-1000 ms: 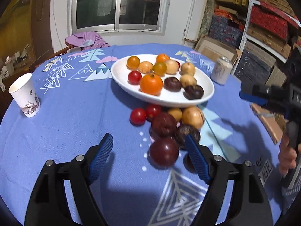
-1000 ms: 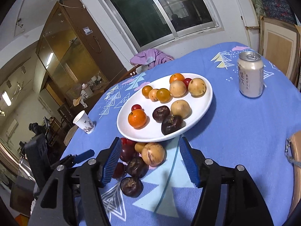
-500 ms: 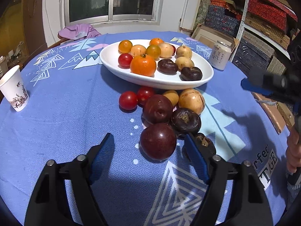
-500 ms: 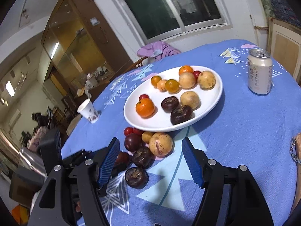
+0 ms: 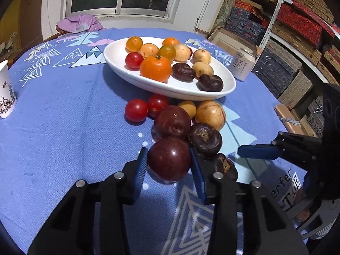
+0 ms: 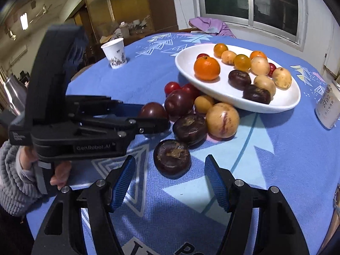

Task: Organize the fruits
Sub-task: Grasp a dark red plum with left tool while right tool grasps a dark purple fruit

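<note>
Left claw (image 5: 169, 163) just closed, gripping; right claw (image 6: 170, 180) spread, angled down.

My left gripper (image 5: 169, 161) has just been closing; its pads now contact the dark red plum (image 5: 169, 158). My right gripper (image 6: 170, 182) has rolled and advanced toward the dark chestnut-like fruit (image 6: 172, 157) at 12 o'clock.

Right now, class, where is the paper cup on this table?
In the right wrist view the paper cup stands upright on the blue tablecloth, far left of the white plate, apart from all the fruit.
</note>
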Demonstrator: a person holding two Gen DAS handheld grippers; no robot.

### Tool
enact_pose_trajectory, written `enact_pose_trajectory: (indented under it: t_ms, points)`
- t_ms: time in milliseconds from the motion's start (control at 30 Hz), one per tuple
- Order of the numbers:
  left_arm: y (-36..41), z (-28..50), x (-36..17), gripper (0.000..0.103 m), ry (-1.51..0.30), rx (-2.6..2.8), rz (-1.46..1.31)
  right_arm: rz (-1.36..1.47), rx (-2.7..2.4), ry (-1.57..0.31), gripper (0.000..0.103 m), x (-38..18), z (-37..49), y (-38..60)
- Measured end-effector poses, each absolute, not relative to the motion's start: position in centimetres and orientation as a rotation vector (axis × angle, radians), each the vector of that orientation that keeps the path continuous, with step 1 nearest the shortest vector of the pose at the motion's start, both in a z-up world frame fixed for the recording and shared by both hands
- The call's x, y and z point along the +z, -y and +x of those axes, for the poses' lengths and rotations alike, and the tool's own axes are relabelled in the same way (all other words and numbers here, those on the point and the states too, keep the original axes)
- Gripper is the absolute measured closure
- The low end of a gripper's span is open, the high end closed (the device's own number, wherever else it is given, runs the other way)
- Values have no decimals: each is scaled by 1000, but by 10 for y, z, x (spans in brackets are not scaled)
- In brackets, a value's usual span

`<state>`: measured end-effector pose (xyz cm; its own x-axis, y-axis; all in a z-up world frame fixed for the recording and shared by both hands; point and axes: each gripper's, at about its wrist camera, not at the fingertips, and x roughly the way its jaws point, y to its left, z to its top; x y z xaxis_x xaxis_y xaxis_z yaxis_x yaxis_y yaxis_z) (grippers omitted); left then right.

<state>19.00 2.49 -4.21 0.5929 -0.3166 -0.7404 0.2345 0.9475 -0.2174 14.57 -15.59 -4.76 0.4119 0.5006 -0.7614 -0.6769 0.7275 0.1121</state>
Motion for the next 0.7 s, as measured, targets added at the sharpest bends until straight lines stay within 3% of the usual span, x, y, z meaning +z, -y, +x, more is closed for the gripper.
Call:
enact_pose_trajectory:
  t_ms: [200,467,700]
  points:
    - [-29,191,-42,65,-887,-320,-114,-290,730,-843,35,-52,138,144]
    - [-27,189,-42,65,-884,-316,-105,-260,698,-867,61,-56,147,144]
    - [-27,187,-42,65,-884,-320,-109,-256,707,-871,62,-53,148,148]
